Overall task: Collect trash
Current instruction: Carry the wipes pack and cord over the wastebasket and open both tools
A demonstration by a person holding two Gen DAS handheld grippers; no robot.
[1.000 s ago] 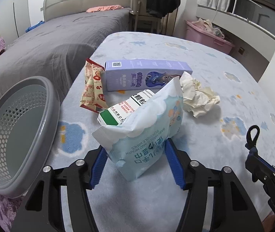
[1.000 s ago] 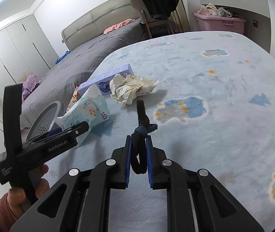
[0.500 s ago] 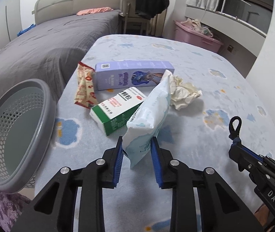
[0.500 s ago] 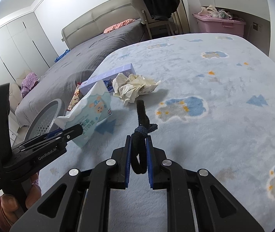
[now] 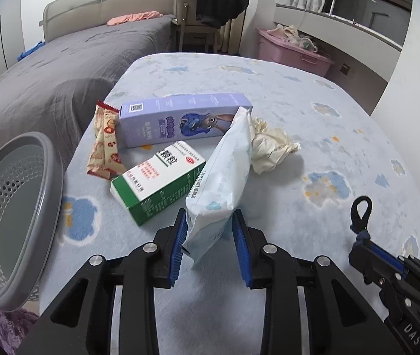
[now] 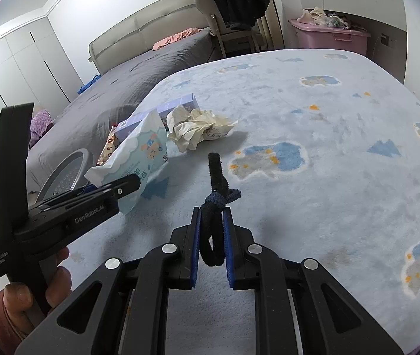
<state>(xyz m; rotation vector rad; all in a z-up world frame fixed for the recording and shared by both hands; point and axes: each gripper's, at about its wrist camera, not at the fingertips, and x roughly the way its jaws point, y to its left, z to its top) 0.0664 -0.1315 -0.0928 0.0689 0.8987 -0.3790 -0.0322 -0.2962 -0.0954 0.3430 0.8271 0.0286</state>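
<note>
the left gripper (image 5: 210, 230) clamps its ribbed blue pads on the bottom of a soft, glossy wipes pack (image 5: 224, 177), tilted up over the fuzzy cloud-print blanket (image 5: 343, 124). the right gripper (image 6: 212, 236) pinches a dark fabric loop (image 6: 215, 195). nearby lie a green-white carton (image 5: 156, 180), lilac box (image 5: 180, 118), crumpled paper (image 5: 269, 148), crinkled snack wrapper (image 5: 105, 145); a perforated grey basket (image 5: 17, 207) sits left.
</note>
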